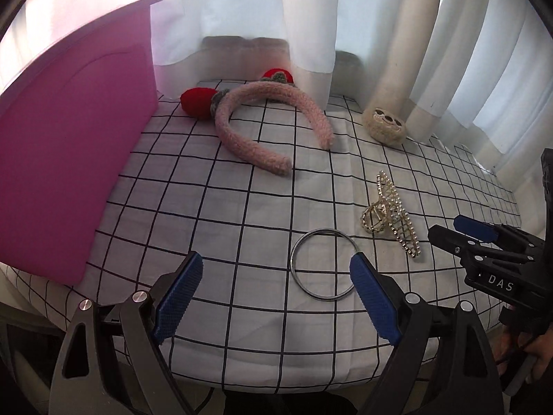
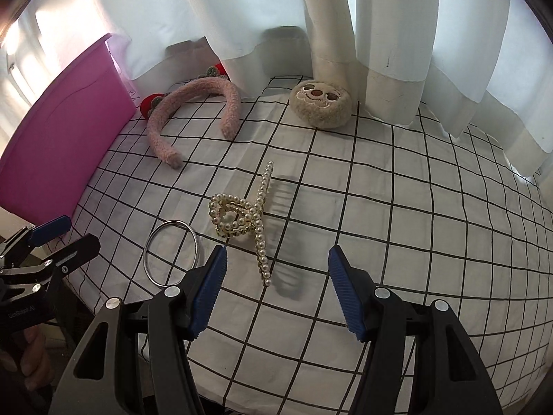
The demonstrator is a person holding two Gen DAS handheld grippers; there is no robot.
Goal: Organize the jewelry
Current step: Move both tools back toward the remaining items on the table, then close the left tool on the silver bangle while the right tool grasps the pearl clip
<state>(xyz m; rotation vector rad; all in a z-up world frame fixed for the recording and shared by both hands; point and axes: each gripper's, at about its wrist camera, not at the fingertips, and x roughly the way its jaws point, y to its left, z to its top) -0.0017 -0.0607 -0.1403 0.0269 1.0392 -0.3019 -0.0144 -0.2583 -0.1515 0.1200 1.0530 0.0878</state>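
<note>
Pink box (image 1: 69,159) interior hidden; bangle (image 1: 323,264) and pearl clip (image 2: 245,221) lie outside.

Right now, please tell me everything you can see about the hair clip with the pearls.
The hair clip is a large claw type with a gold-looking metal frame, and rows of small white pearl beads line its edges. Its long toothed body runs toward the curtain; the looped handles stick out on the side nearest the metal ring. It lies on its side on the checked cloth, casting a comb-like shadow. Only the cloth touches it: the ring lies close but apart, and the right gripper is open near its closest end, not touching.
</note>
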